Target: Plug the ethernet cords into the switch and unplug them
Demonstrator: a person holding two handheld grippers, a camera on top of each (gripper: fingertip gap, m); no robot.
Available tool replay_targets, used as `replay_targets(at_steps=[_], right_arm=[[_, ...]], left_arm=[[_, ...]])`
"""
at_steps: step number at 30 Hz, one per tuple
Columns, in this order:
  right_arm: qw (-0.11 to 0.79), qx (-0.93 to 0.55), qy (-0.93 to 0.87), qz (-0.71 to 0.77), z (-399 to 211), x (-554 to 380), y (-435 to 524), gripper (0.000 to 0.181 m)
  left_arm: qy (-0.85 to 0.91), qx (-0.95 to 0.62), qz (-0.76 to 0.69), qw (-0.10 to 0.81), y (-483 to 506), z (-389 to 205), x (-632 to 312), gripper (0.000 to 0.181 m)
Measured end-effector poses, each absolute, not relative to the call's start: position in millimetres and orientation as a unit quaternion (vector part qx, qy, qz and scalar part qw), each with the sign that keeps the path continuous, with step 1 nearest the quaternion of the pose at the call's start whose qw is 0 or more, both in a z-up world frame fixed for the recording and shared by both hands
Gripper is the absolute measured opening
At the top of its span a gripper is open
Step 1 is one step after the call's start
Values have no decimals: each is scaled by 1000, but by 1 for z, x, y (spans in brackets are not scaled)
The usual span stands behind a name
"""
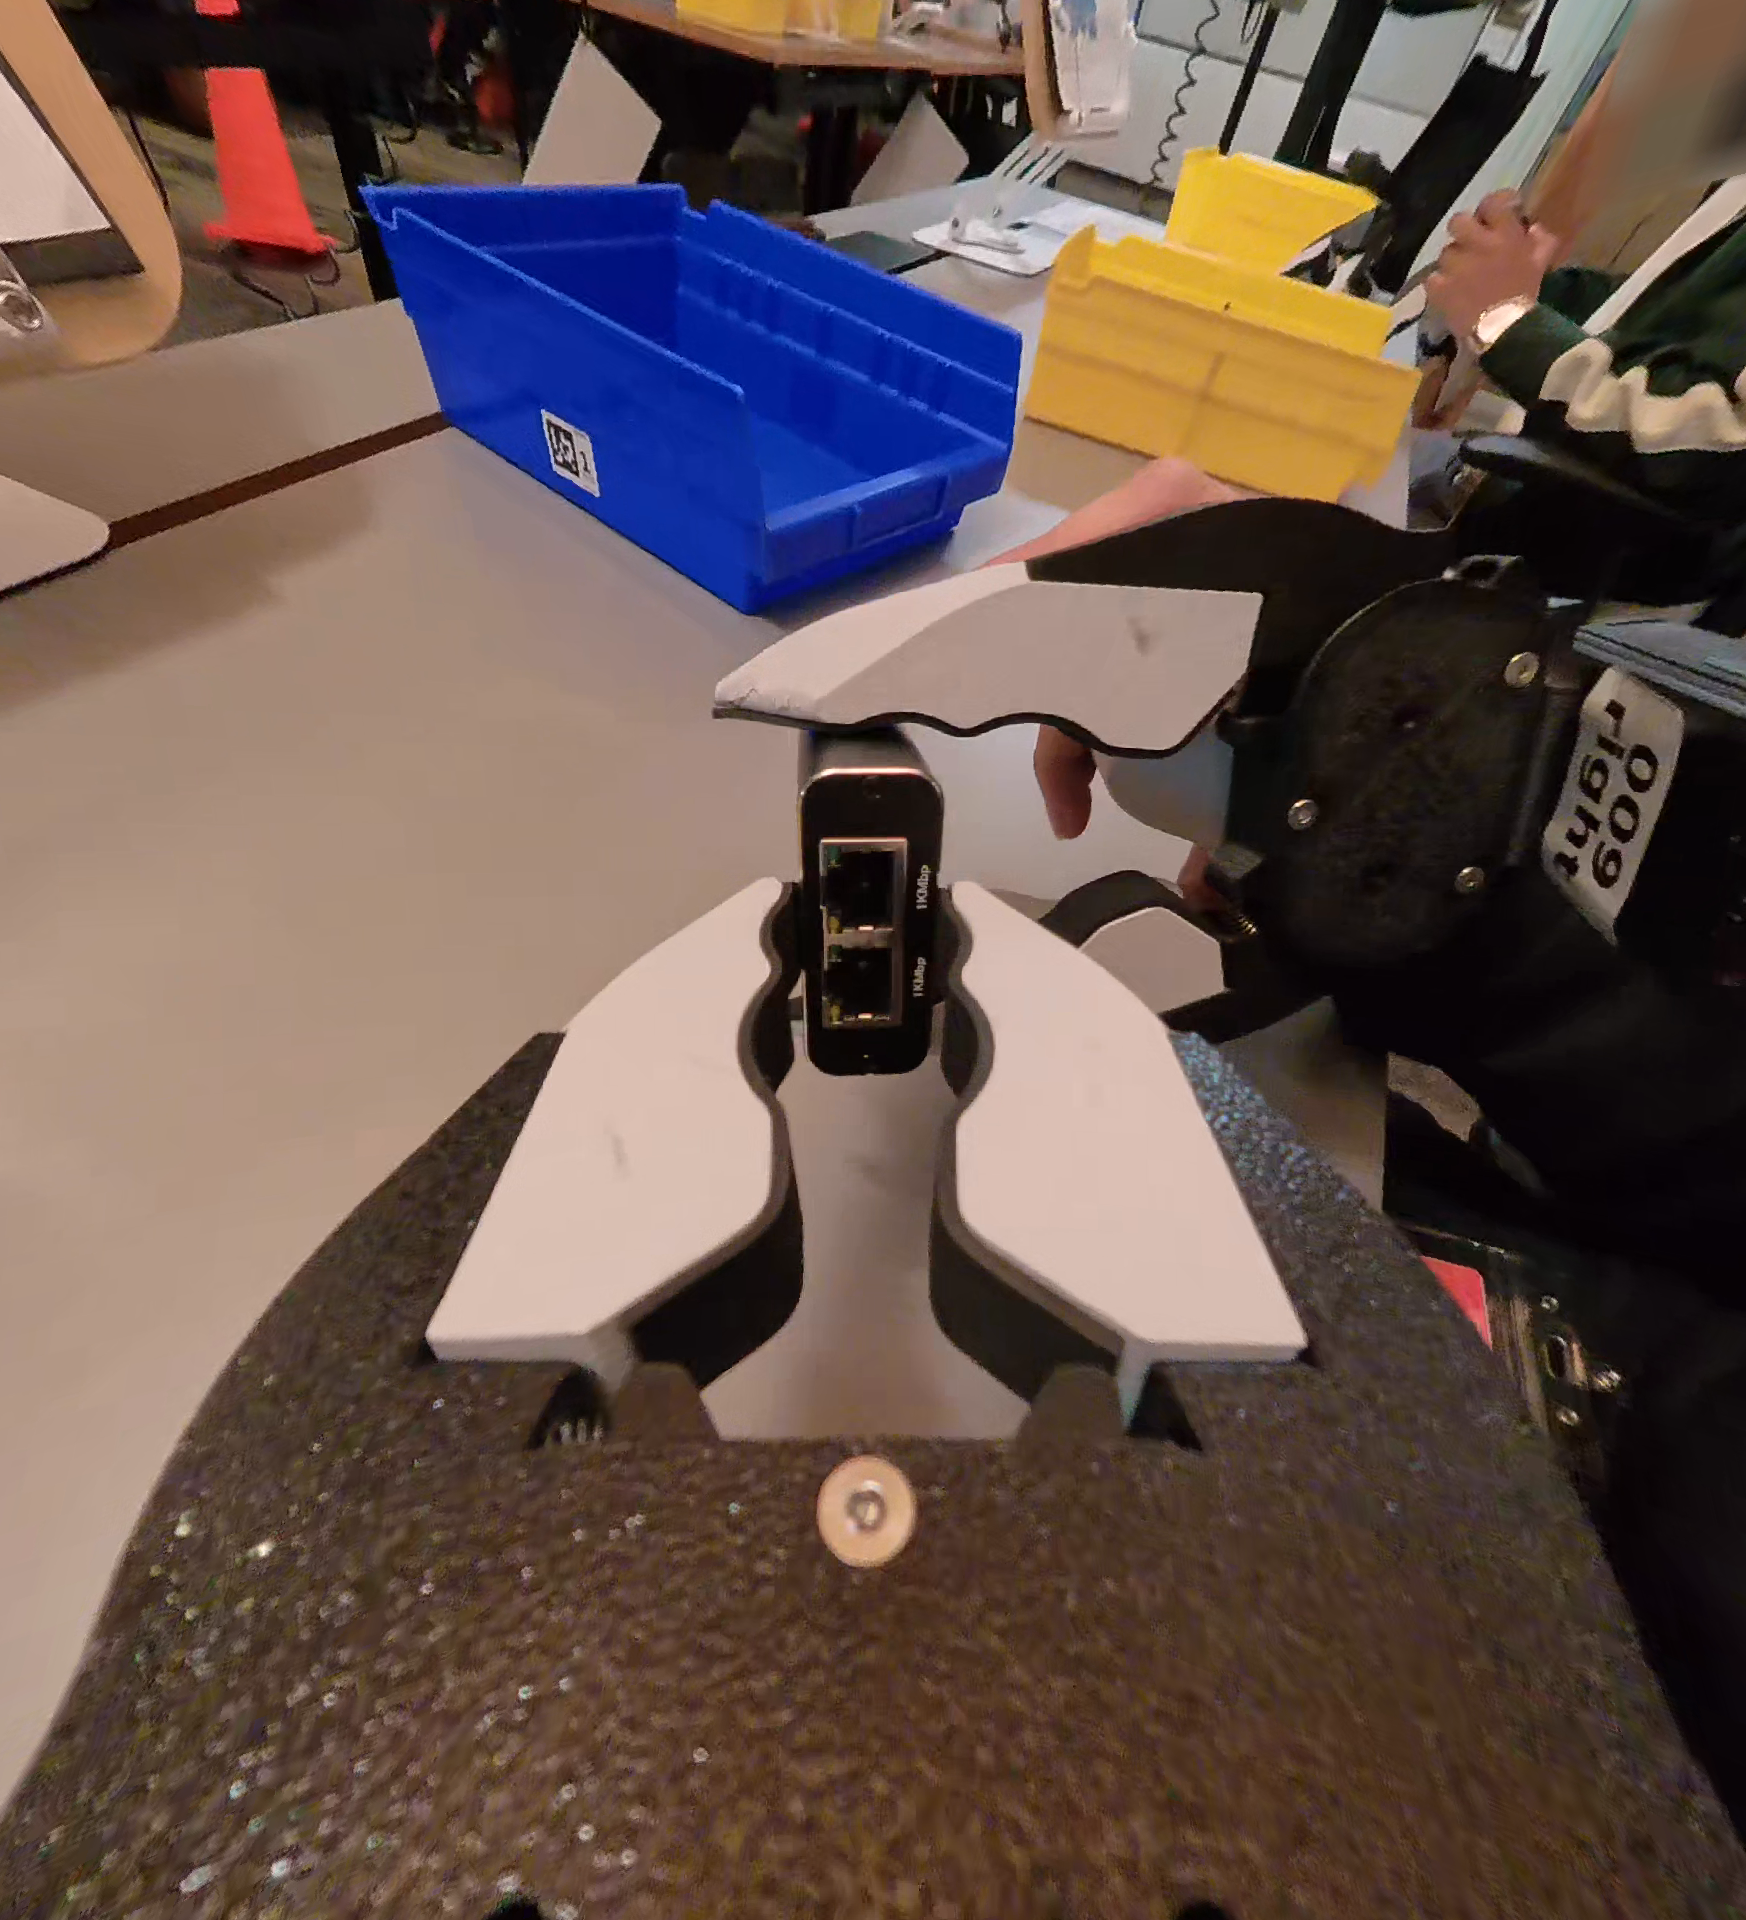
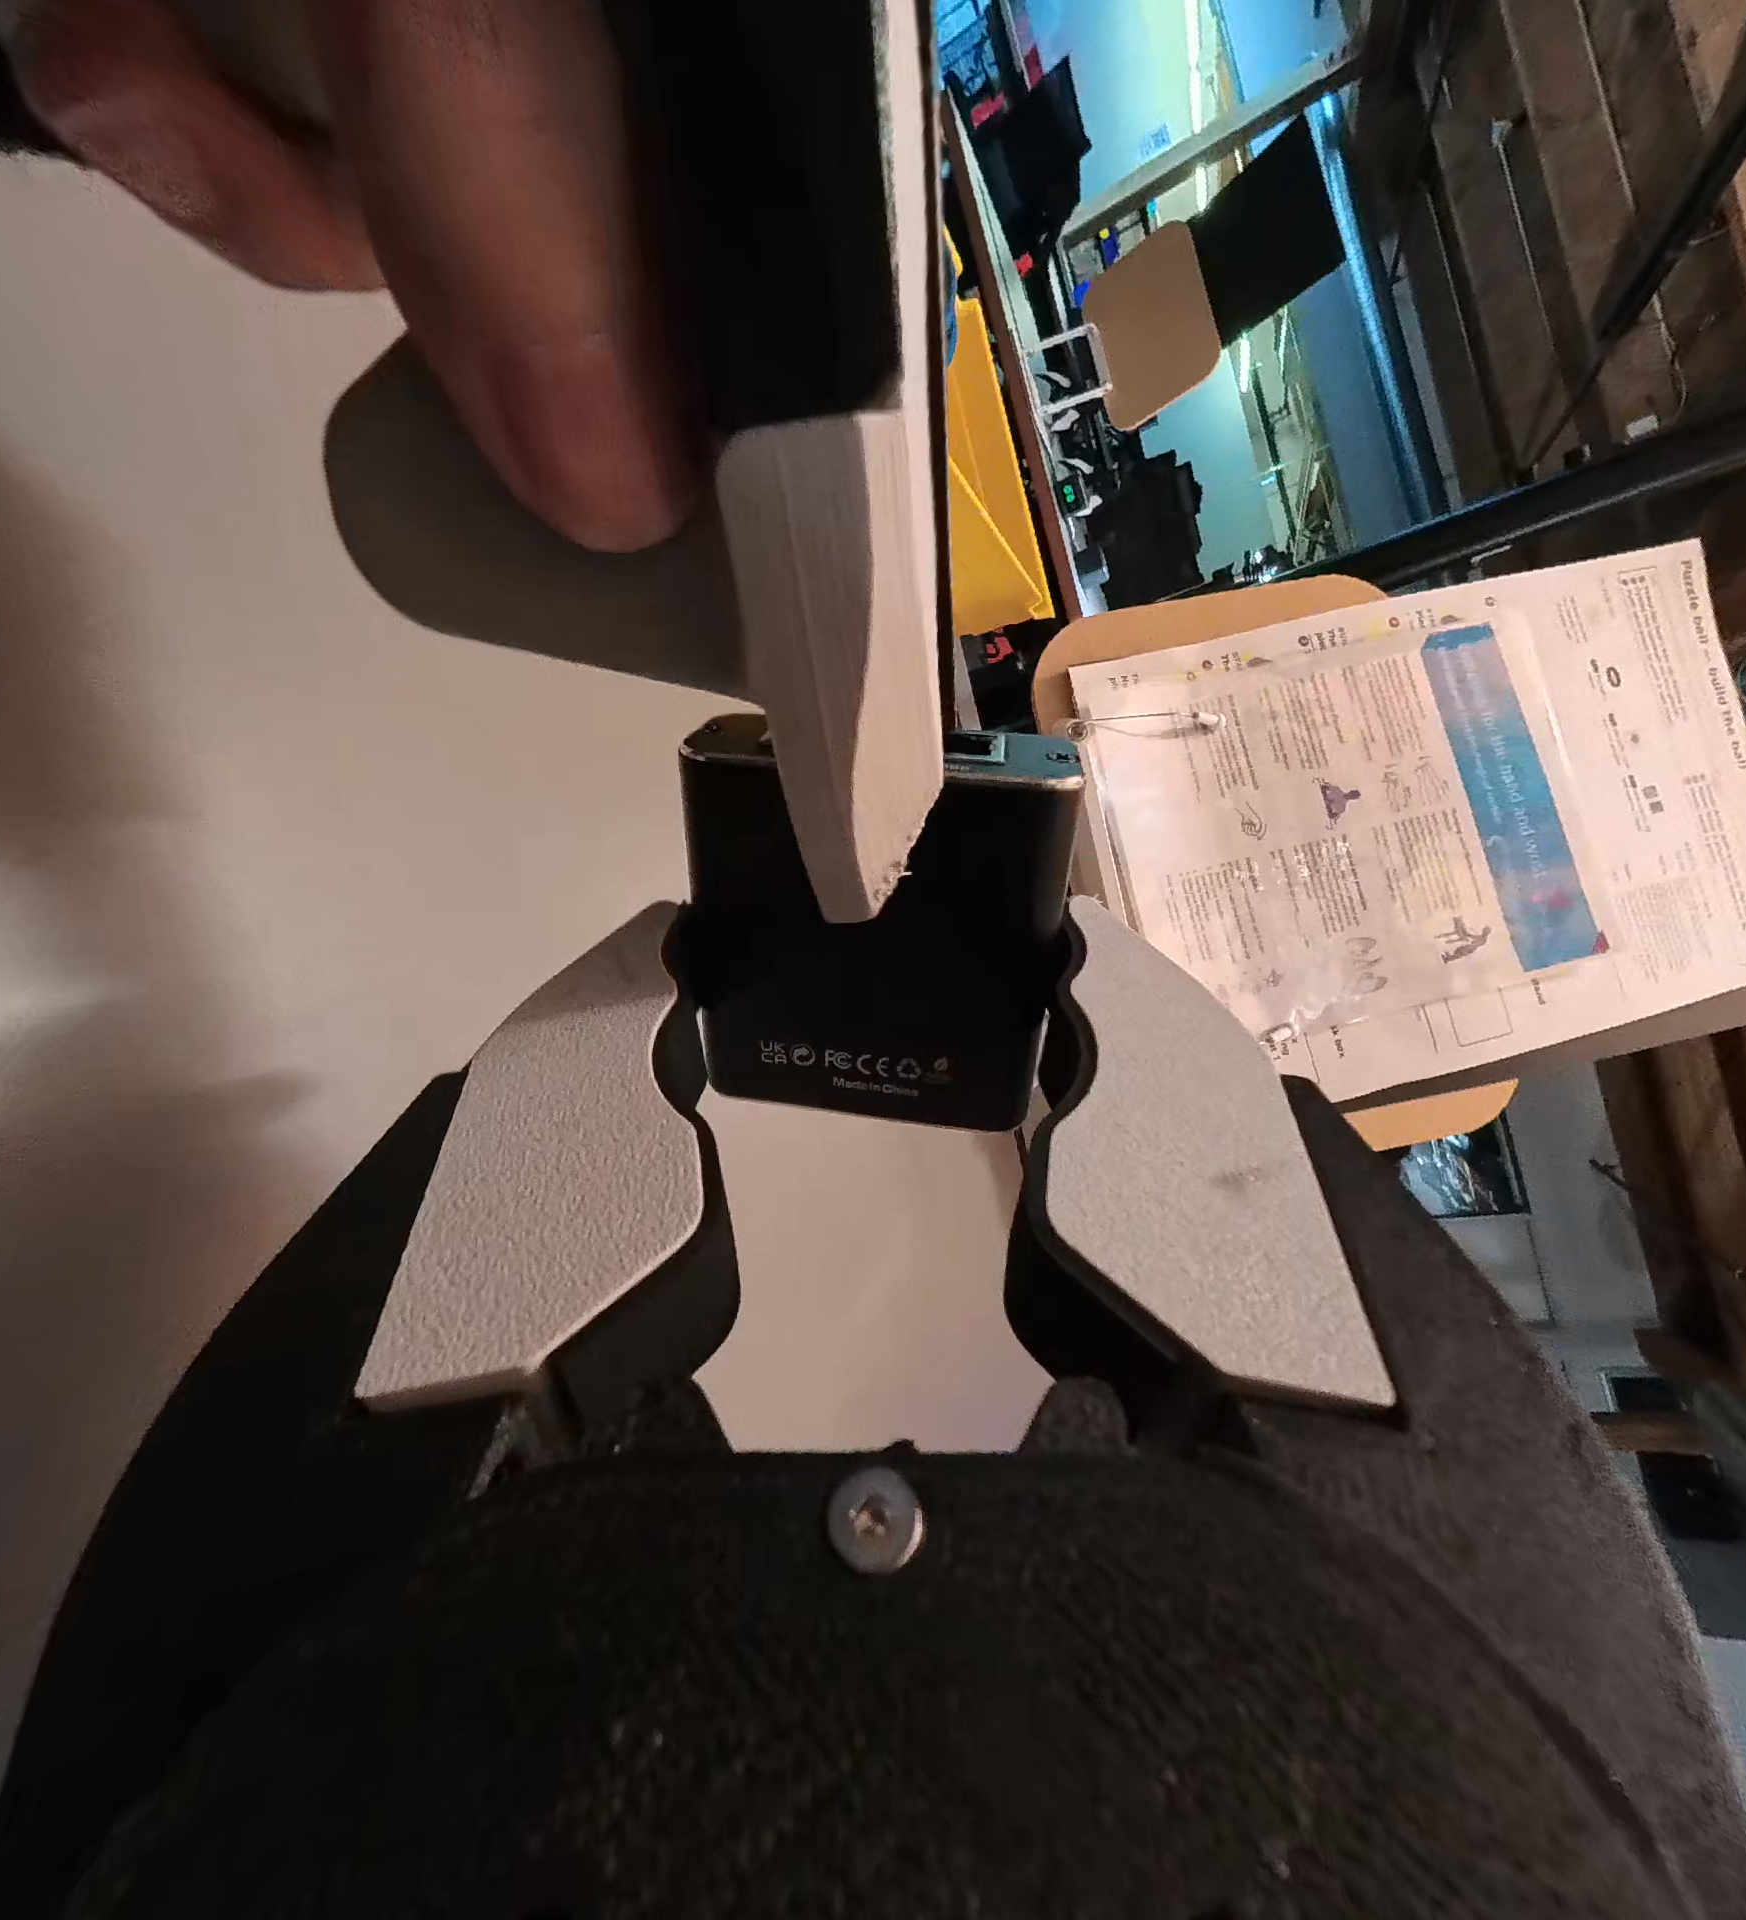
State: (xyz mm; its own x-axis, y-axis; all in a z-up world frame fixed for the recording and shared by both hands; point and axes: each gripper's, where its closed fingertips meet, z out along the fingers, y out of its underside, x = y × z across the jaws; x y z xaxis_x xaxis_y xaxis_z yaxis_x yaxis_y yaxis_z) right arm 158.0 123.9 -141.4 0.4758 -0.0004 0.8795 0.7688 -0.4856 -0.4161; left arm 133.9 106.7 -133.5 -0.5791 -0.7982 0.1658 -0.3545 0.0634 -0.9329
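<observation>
A small black switch (image 1: 867, 935) is held upright above the grey table (image 1: 329, 831), its two empty ports facing the left wrist camera. My left gripper (image 1: 869, 925) is shut on its two broad sides. My right gripper (image 2: 869, 945) comes in from the right and is shut on the switch (image 2: 879, 997) by its narrow ends. Its upper finger (image 1: 952, 665) lies on the switch's top in the left wrist view. In the right wrist view a left finger (image 2: 838, 675) crosses the switch's flat face, with a hand (image 2: 536, 364) behind it. No ethernet cord is in view.
A blue bin (image 1: 703, 384) stands on the table behind the switch, with yellow bins (image 1: 1212, 353) to its right. A person's sleeve and hand (image 1: 1627, 364) show at the far right. A clipboard with a printed sheet (image 2: 1420, 810) hangs beyond the switch.
</observation>
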Motion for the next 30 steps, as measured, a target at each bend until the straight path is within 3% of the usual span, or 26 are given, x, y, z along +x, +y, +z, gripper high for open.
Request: replay_targets(at_steps=[4, 8, 13, 30], right_arm=[[490, -737, -239, -399, -144, 154, 124, 64], [615, -684, -233, -316, -121, 131, 119, 96], [706, -655, -194, -187, -107, 120, 112, 87], [710, -663, -205, -119, -111, 116, 106, 77]], left_arm=[[662, -427, -605, 118, 105, -132, 134, 23], [513, -438, -732, -94, 111, -110, 129, 24], [466, -414, -753, -213, 97, -103, 119, 23], [457, -454, -722, -253, 77, -109, 117, 23]])
